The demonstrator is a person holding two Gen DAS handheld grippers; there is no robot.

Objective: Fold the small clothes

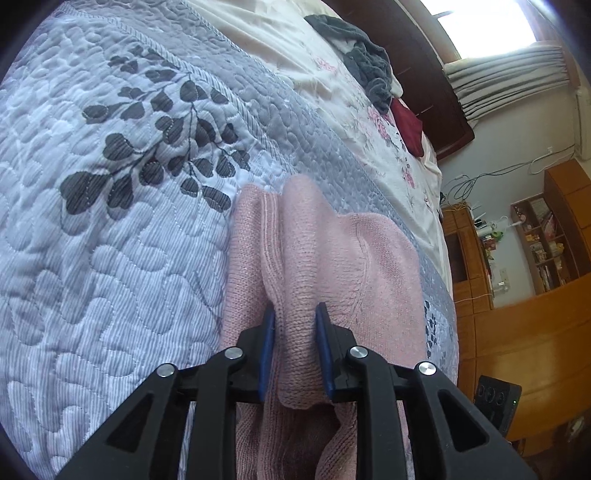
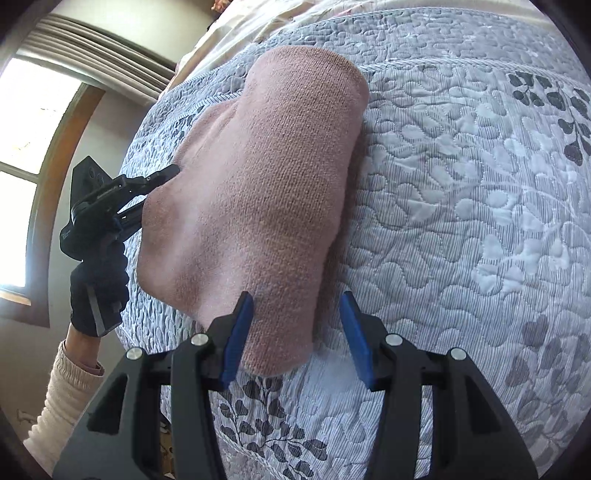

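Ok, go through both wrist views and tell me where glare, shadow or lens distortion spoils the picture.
Left wrist view: the window is blown out white, the fisheye bends the quilt and wooden cabinets, and dark corners vignette the frame. Right wrist view: the window glares at left, the pink knit garment is shaded toward its right edge, and the left gripper sits dark against the light.

Close wrist views, shared pink garment point(image 1: 325, 258)

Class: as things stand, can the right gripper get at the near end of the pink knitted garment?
Probably yes. The right gripper has its jaws open, the pink knitted garment end lies between them on the quilted bedspread, nothing blocking.
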